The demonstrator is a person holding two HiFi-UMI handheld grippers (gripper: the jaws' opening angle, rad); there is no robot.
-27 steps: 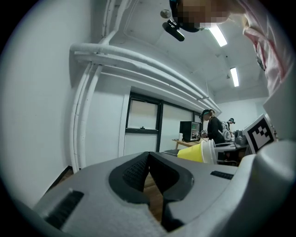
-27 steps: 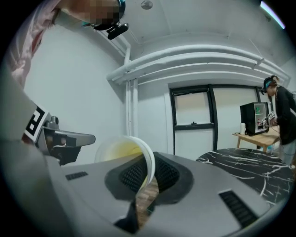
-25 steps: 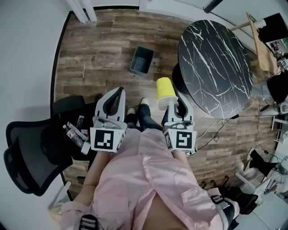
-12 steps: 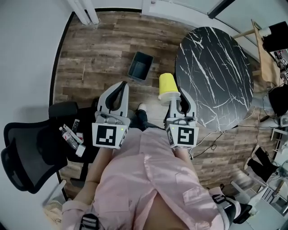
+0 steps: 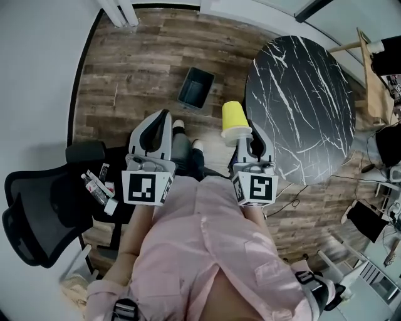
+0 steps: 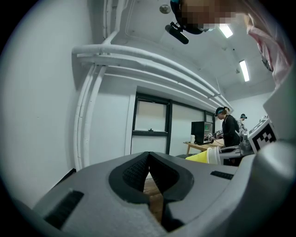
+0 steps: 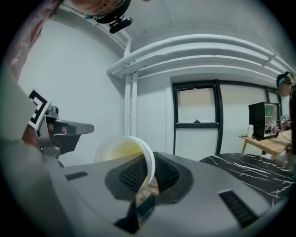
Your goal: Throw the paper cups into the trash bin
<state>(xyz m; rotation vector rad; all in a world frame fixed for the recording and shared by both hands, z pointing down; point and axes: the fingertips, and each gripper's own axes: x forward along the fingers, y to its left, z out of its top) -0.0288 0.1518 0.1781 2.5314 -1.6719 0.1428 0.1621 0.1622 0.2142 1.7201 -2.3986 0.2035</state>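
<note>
My right gripper is shut on the rim of a yellow paper cup, which sticks out ahead of it on its side. In the right gripper view the cup's white rim is pinched between the dark pads and its open mouth faces the camera. The left gripper is shut with nothing in it; its pads meet at the tips. A dark grey trash bin stands open on the wooden floor just ahead, between the two grippers. From the left gripper view the cup shows at the right.
A round black marble table stands close on the right. A black office chair and a low stand with small items are at the left. White pipes run up the far wall. People stand at a distant desk.
Both grippers have moved forward over the floor, closer to the bin. The cup stays gripped in the right gripper. The person's feet have stepped ahead.
</note>
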